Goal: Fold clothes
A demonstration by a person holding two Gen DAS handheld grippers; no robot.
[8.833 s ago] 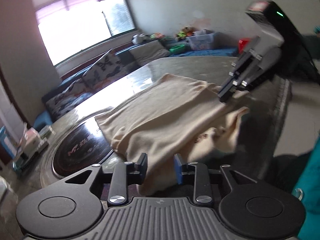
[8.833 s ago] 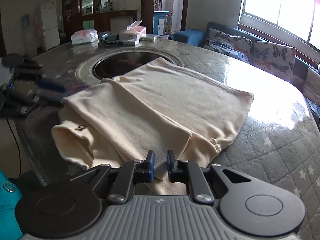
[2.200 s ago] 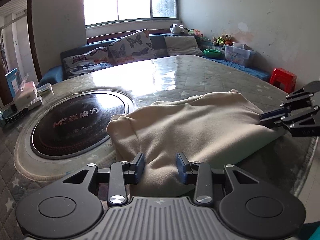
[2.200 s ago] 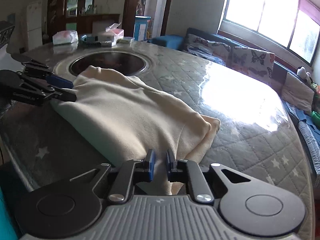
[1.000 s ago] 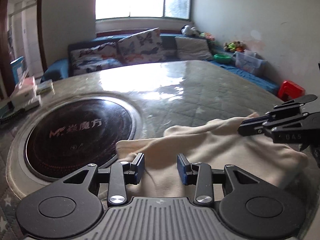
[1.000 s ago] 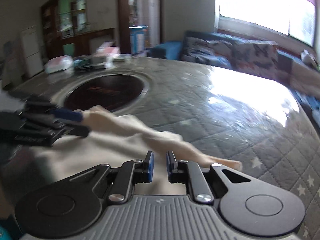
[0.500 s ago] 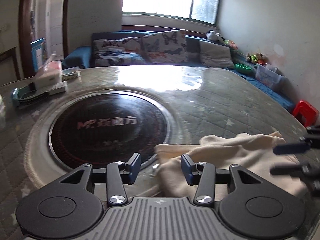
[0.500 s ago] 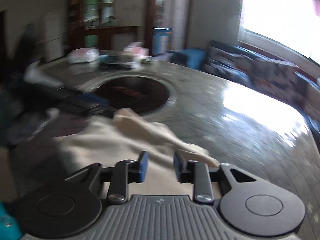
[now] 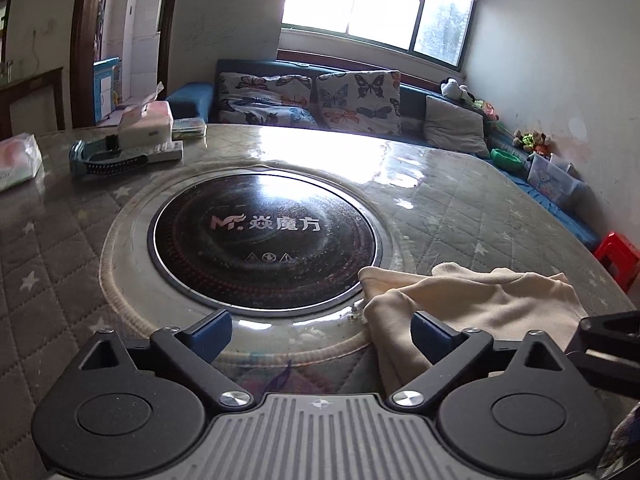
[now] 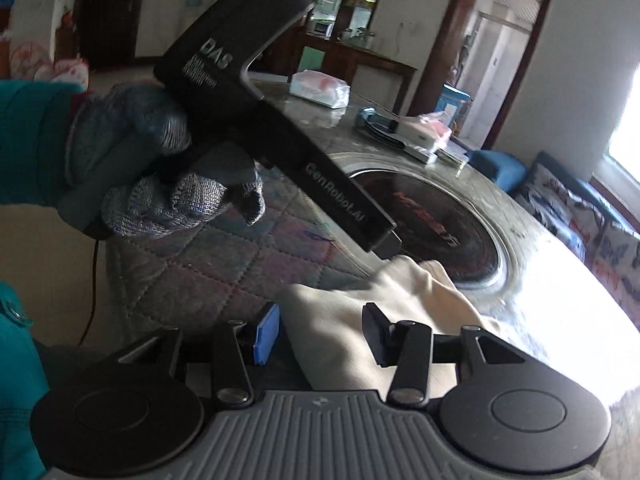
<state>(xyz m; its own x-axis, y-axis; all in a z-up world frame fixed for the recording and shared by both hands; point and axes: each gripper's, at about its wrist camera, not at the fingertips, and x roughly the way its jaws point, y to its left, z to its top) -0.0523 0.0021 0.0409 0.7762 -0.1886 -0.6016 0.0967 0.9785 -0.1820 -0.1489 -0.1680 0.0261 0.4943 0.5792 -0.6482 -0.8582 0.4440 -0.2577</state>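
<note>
The cream garment (image 9: 472,296) is lying bunched in a low heap on the desk (image 9: 460,200), right at the near edge of the round black cooktop (image 9: 264,240) that is sitting in the desk's middle. The desk itself is big and round, wearing a grey quilted cover with pale stars under a clear glossy sheet, and window light is glaring off its far side.

The left gripper (image 9: 320,334) is hovering low over the cooktop's rim, its jaws spreading wide; the cloth is brushing only the right-hand finger and nothing is being squeezed. The right gripper (image 10: 320,332) is also opening its jaws, with the cloth lying between them, loose and unpinched. In the right wrist view a gloved hand (image 10: 160,164) in a teal sleeve is gripping the left tool's black handle.

Around the room: a blue sofa (image 9: 304,100) with butterfly cushions is running under a bright window (image 9: 376,4), soft toys are sitting along the right wall, and a red stool (image 9: 618,256) is peeking in low on the right. On the desk's far left side a tissue box (image 9: 146,122) and a plastic pack (image 9: 16,160) are resting.
</note>
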